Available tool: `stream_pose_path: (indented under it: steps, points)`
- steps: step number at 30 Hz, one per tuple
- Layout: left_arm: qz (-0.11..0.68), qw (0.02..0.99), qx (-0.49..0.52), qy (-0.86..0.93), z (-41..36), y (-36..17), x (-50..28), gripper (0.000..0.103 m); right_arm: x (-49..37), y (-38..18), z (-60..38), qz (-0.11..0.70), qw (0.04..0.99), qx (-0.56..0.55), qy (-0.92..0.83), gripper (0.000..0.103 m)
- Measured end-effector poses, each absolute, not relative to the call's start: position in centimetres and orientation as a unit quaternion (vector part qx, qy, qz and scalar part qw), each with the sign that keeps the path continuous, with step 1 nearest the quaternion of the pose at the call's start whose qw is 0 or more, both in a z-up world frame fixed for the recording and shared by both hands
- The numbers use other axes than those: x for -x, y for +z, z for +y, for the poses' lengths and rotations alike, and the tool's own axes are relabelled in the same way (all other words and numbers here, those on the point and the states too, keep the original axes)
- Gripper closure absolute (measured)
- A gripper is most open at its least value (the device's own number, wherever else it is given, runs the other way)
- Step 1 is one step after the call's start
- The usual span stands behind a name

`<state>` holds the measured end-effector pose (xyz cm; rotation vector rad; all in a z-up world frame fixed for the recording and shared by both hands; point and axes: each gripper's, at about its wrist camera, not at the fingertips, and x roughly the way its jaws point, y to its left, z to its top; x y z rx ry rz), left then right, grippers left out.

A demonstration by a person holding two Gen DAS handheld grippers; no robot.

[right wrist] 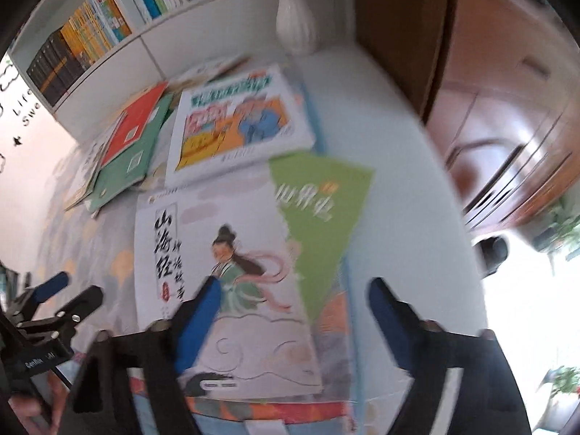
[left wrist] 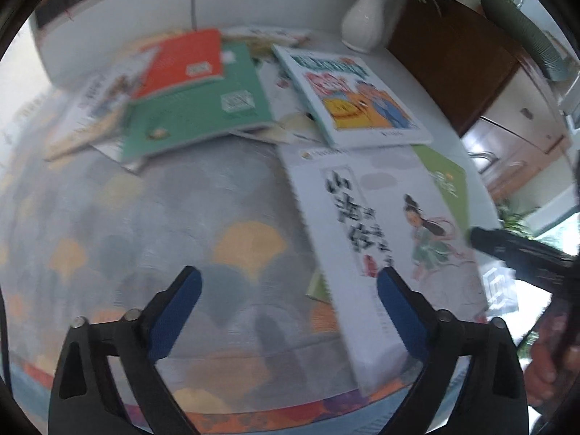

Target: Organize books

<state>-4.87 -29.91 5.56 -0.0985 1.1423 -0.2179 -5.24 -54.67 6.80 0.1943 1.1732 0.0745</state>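
A: Item one, the white book (right wrist: 224,282) with the robed figure. Where do you have it?

B: Flat on the bench (left wrist: 152,217), on the patterned cloth, cover up. In your right wrist view its long axis runs from the near edge away toward the shelf, its title end at the far side. It overlaps a green book (right wrist: 319,210), which fans out to the right from under it.

A: Item two, the loose heap?

B: Further back: a cartoon-cover book (right wrist: 235,119) lies flat just beyond the white one, its long axis across that view. To its left, a red book (right wrist: 137,119) rests on a darker green book (right wrist: 123,166), both angled, with more books beneath, too blurred to itemise.

A: Your tools?

B: Your left tool (left wrist: 290,304) hangs with its blue pads apart and nothing between them; its right pad sits over the white book's left edge. Your right tool (right wrist: 293,311) is also parted, above the white book's lower right part, not pressing on it.

A: Other entries?

B: A white vase (left wrist: 364,21) at the bench's far side, and a bookshelf (right wrist: 108,11) of upright books behind.
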Motion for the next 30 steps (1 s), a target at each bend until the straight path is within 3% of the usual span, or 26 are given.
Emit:
stream_pose_path:
  steps: [2,5,9,12,30]
  points:
    - [0.553,0.824,0.059,-0.114,-30.2,4.7,4.4,0.026,4.6,5.3,-54.6,0.568,0.816,-0.104,0.04,0.041]
    - [0.571,0.807,0.084,-0.126,-30.3,3.3,3.9,0.036,4.3,3.9,-54.7,0.581,0.804,-0.117,0.047,0.044]
    - [0.575,0.799,0.102,-0.141,-30.5,2.5,3.7,0.036,3.7,2.9,-54.3,0.587,0.802,-0.1,0.043,0.045]
    - [0.574,0.801,0.102,-0.138,-30.6,2.4,3.6,0.036,3.8,3.2,-54.0,0.586,0.806,-0.076,0.032,0.056]
    - [0.573,0.794,0.117,-0.164,-29.7,2.1,4.1,0.034,3.4,3.3,-50.3,0.591,0.794,-0.059,0.129,0.055]
